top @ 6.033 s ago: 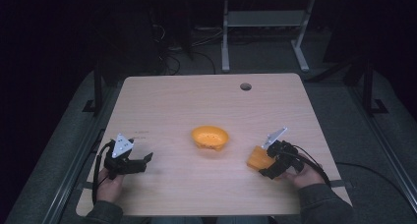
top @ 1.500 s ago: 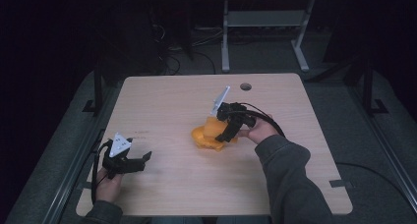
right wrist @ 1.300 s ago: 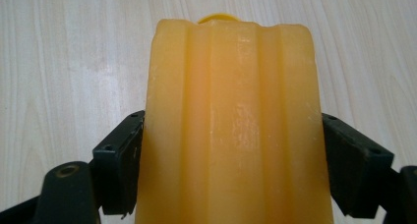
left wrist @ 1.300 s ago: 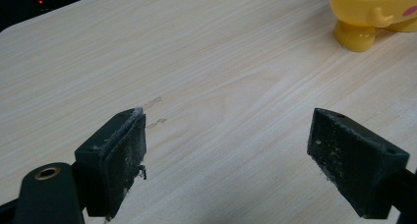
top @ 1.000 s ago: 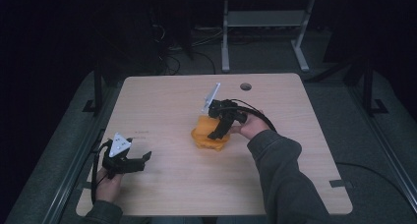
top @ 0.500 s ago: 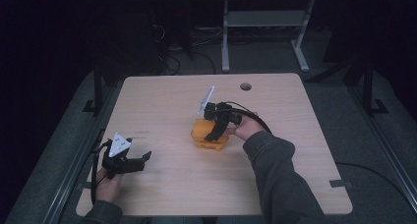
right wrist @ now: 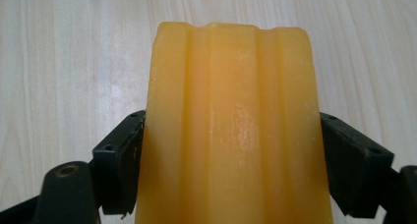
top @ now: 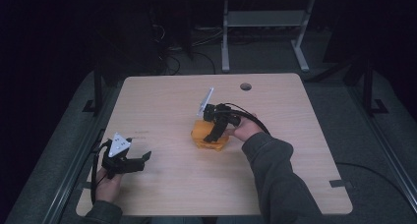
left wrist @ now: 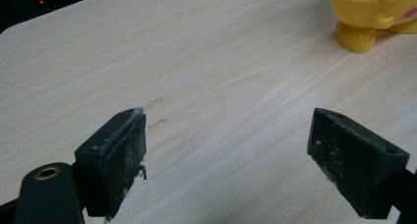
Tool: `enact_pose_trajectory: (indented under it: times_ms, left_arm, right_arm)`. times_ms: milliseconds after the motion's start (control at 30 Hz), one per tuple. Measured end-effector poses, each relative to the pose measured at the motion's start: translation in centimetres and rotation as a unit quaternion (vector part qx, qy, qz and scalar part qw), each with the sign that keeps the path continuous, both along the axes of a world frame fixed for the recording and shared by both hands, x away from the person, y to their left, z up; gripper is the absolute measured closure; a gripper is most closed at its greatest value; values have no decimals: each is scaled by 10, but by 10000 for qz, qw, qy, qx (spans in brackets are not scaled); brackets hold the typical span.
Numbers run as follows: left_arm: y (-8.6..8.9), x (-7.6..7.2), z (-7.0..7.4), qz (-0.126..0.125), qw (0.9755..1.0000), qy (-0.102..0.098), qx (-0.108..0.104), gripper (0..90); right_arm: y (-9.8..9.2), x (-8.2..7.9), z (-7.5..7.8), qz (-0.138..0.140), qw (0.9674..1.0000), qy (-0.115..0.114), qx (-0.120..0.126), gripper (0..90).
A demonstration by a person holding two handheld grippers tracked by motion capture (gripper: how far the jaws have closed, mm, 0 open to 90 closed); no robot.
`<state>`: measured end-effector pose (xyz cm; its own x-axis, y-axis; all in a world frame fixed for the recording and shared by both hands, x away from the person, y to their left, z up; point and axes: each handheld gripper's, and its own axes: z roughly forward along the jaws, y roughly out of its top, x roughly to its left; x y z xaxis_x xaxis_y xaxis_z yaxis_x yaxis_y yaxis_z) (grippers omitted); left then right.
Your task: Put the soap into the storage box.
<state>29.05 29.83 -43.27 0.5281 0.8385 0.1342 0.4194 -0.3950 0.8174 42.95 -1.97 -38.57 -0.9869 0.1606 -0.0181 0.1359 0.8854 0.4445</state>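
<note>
The right gripper (top: 212,135), jaws clamped on either flank, holds a ribbed, glossy orange plastic piece (right wrist: 231,121) over the yellow-orange plastic bowl (top: 209,138) at the middle of the pale wooden table (top: 162,101). The left gripper (top: 140,160), at the bowl's eight o'clock, gapes wide and empty.

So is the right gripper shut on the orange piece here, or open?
Shut on it: in the right gripper view both jaws of the right gripper press the sides of the orange piece, above the table.
</note>
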Motion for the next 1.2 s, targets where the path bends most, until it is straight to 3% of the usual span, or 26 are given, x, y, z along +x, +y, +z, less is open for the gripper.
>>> enact_pose_trajectory:
  times_ms: [1200]
  left_arm:
    - [-1, 0, 0, -15, 10000, 18, 11, 141]
  right_arm:
    - [-2, -1, -6, -67, 9999, 75, 47, 196]
